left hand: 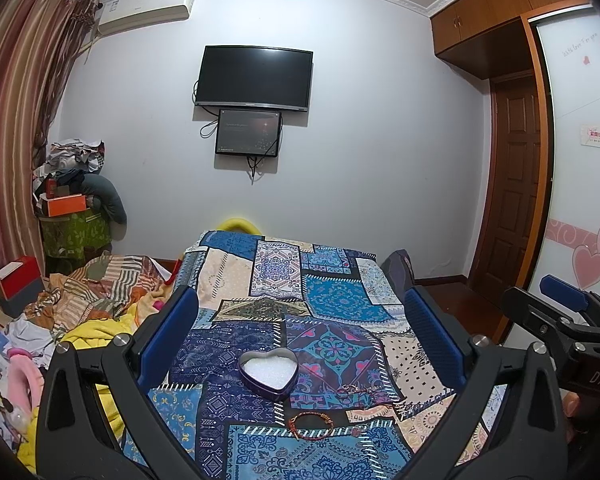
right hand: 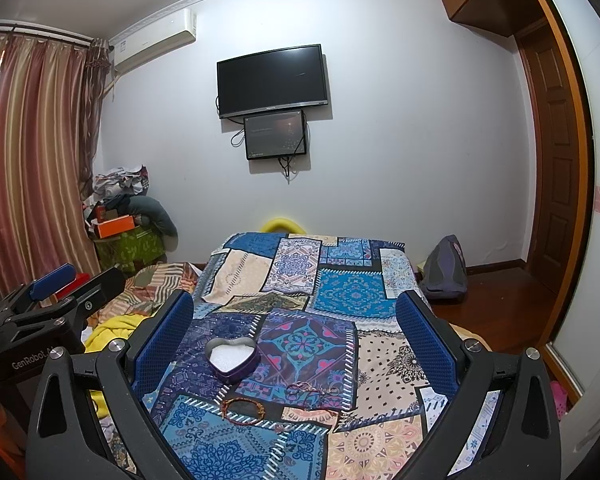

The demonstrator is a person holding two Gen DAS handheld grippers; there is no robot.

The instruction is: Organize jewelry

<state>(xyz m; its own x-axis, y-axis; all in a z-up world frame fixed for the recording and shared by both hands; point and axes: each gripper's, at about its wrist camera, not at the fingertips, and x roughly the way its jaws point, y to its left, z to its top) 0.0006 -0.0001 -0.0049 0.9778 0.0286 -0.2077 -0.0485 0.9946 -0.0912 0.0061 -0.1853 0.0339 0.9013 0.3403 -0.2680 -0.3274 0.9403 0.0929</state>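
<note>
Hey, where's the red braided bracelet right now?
The red braided bracelet lies on the patchwork bedspread, just in front of the heart-shaped tin, low and central in both wrist views.

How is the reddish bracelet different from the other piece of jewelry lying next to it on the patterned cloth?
The reddish bracelet is a thick braided cord in a closed round loop; the thin metallic chain is fine and pinkish-gold, strung out in a loose line with small rings. The bracelet lies nearer the cameras, the chain closer to the heart-shaped box. Both rest flat on the patterned cloth, outside the box, untouched.
</note>
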